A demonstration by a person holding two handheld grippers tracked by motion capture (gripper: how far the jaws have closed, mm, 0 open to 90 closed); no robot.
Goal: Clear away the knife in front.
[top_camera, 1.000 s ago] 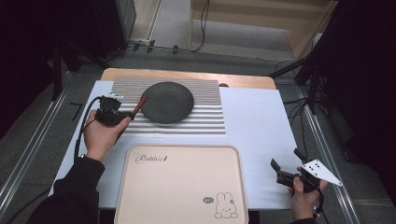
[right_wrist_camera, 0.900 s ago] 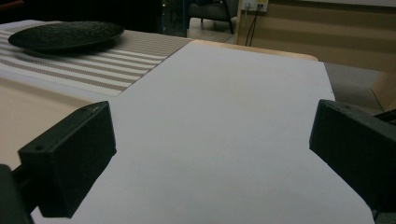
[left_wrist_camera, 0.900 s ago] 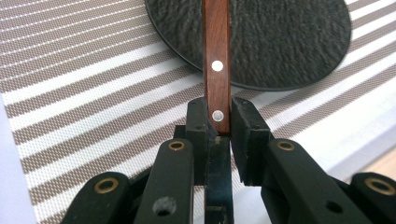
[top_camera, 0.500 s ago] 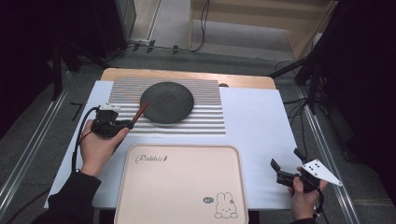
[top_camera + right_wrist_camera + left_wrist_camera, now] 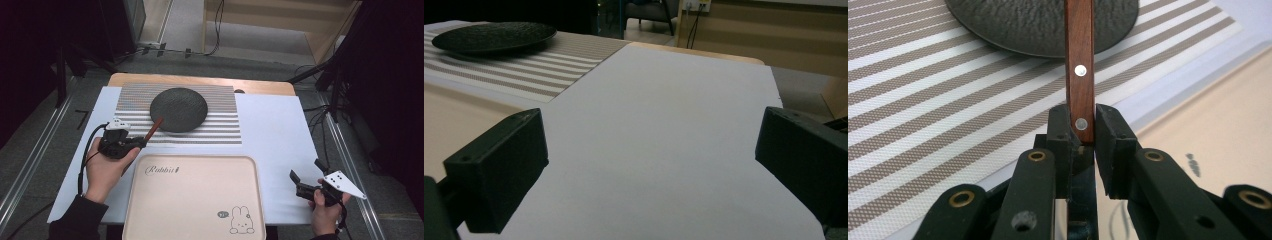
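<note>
**Handle pulled back from the plate toward the tray**

At the table's left side, my left gripper (image 5: 131, 143) is clamped on the butt end of a wooden handle (image 5: 154, 128). The left gripper view shows the pads pinching the riveted wood (image 5: 1079, 75) from both sides, narrow and firm. Whatever the handle belongs to, its far end is cut off at the top of that view, so I cannot tell what tool this is.

Over the last second I have drawn that hand back toward me and a little to the right. A second ago it sat up beside the striped mat's (image 5: 210, 131) left edge with the handle's tip over the dark plate (image 5: 179, 109); now the gripper hangs just off the tray's (image 5: 192, 200) top left corner, and the handle slants up from there, its tip reaching the plate's near rim. The plate itself has not shifted on the mat.

My right gripper (image 5: 306, 181) has kept its place over the white cover near the right edge, jaws spread wide with nothing between them, as the right gripper view confirms.

I read this as the tool coming away from the plate and heading for the tray, with setting it down there the likely next move.
</note>
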